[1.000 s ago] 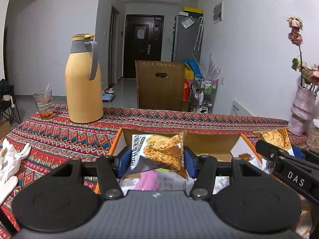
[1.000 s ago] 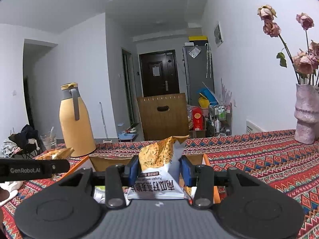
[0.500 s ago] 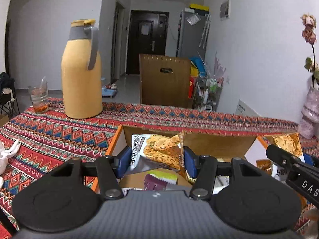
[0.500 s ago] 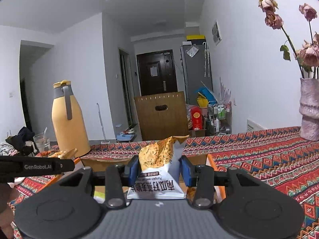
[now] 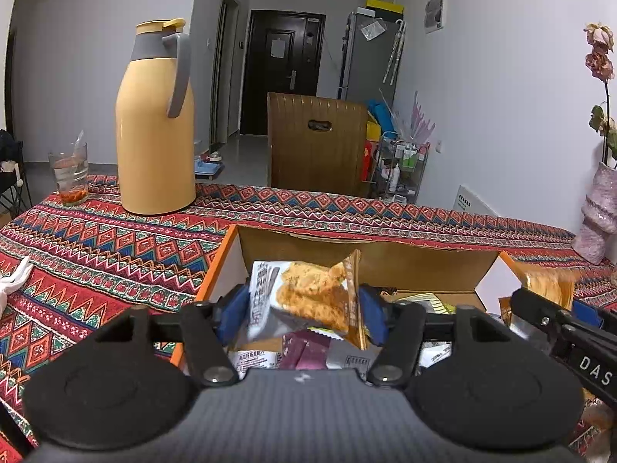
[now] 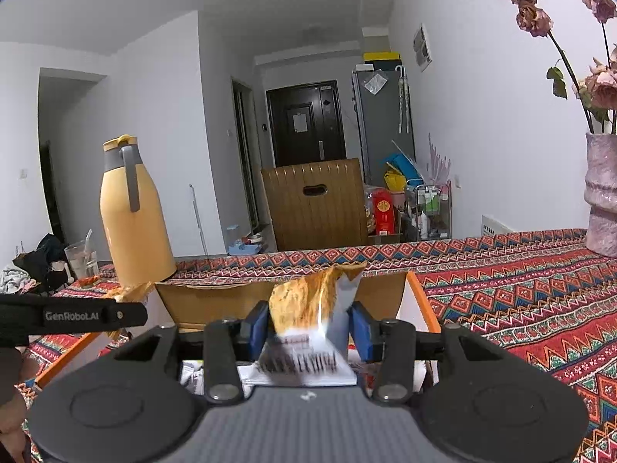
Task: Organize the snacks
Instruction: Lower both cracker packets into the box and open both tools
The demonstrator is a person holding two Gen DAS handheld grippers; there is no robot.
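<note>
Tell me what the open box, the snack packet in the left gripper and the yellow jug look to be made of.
Open box: corrugated cardboard, likely; matte brown inside, torn raw top edge, orange outer face.
Snack packet: thin plastic film, probably; glossy, printed and crinkled, with a crimped seam.
Yellow jug: smooth satin shell, plastic or coated metal, hard to tell; its grey handle and collar look like plastic.

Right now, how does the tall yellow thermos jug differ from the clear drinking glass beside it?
The yellow thermos jug is opaque, much taller and capped with a grey handle; the clear glass is see-through, short and open-topped, with red bits at the bottom. Both stand upright on the patterned tablecloth.
</note>
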